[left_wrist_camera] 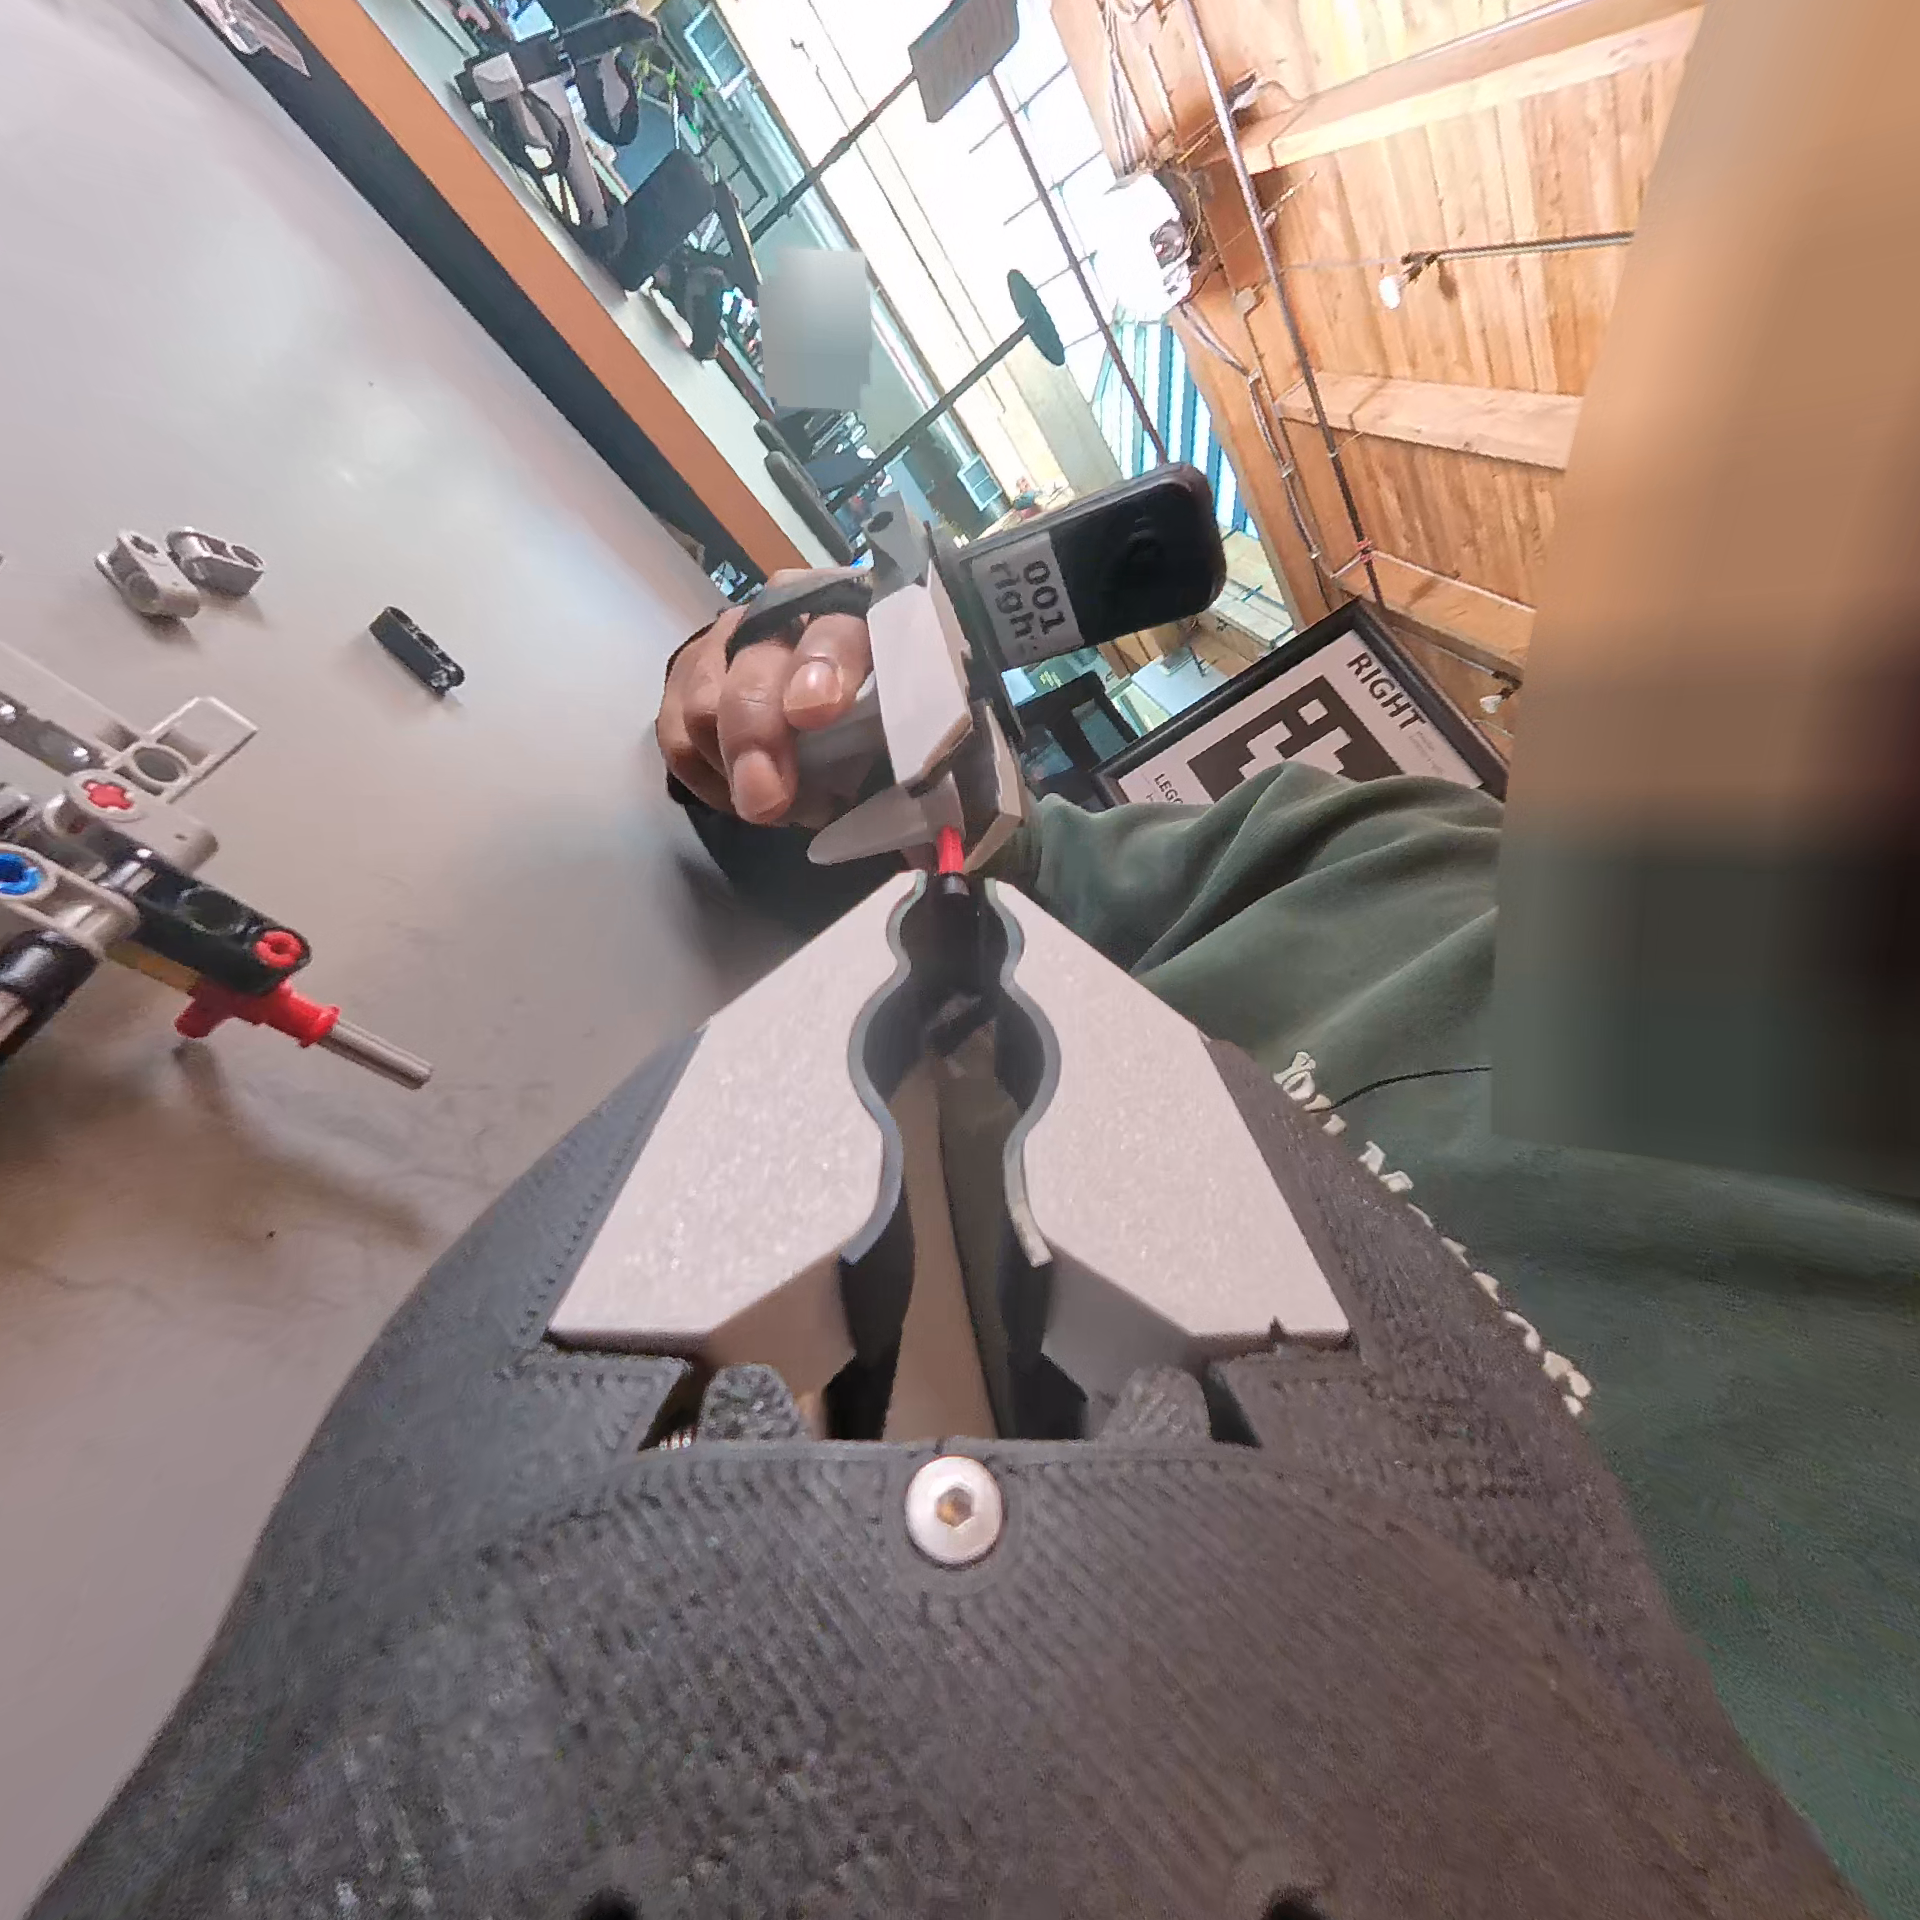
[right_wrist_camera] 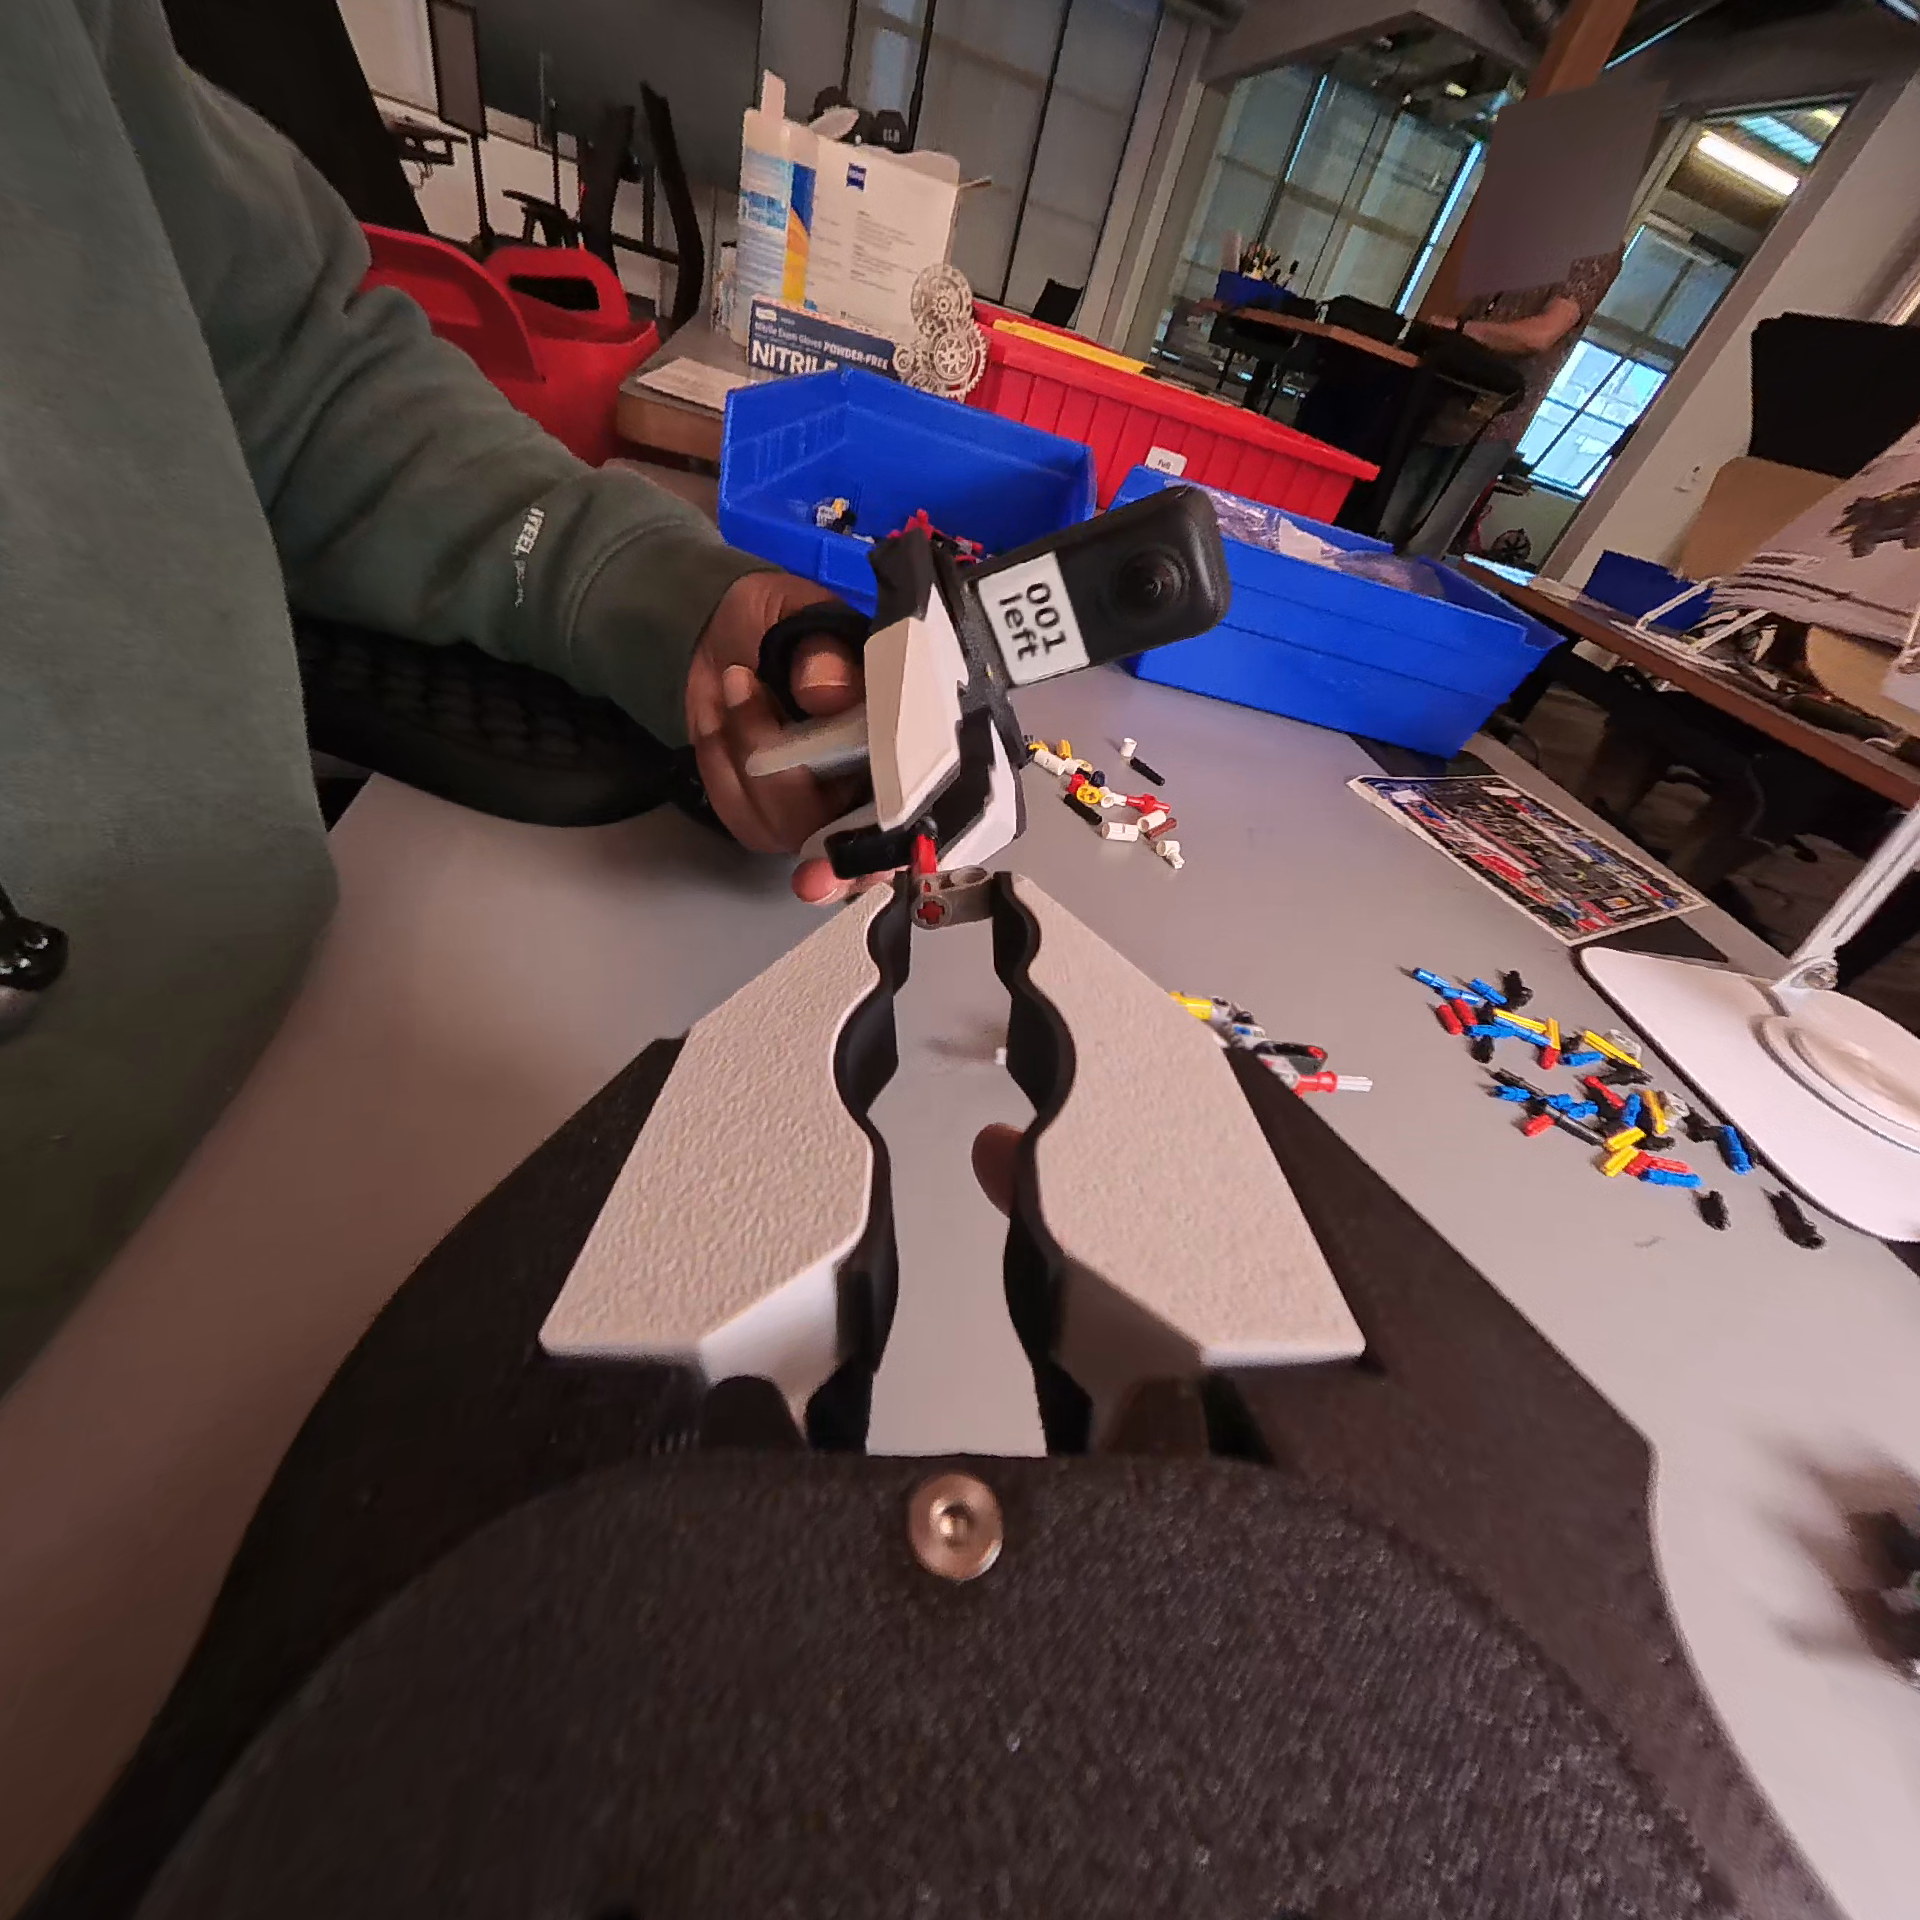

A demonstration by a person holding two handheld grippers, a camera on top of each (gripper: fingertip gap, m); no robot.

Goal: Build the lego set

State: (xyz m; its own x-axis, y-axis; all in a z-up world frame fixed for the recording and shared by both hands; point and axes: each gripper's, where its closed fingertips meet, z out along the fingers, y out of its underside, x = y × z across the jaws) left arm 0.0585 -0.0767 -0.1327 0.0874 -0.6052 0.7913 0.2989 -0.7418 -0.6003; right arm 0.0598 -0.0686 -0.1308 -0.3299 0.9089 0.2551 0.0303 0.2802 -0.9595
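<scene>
While both grippers meet in the air above the grey surface, the step in hand looks like mating two small parts. The left gripper has its fingers narrowed on a slim black part, with a red pin standing out at the tip. The right gripper has its fingers closed to a narrow gap on a small grey connector with a red cross-shaped end.

In both views the red pin sits right at the junction of the two tips, touching or nearly so; how deep it is seated I cannot tell.

To do this well, line the pin's axis with the connector's hole, push straight without twisting, and keep both grips firm so neither part pivots. The partly built model lies on the surface off to the side, and loose pins lie scattered near a white lamp base.
</scene>
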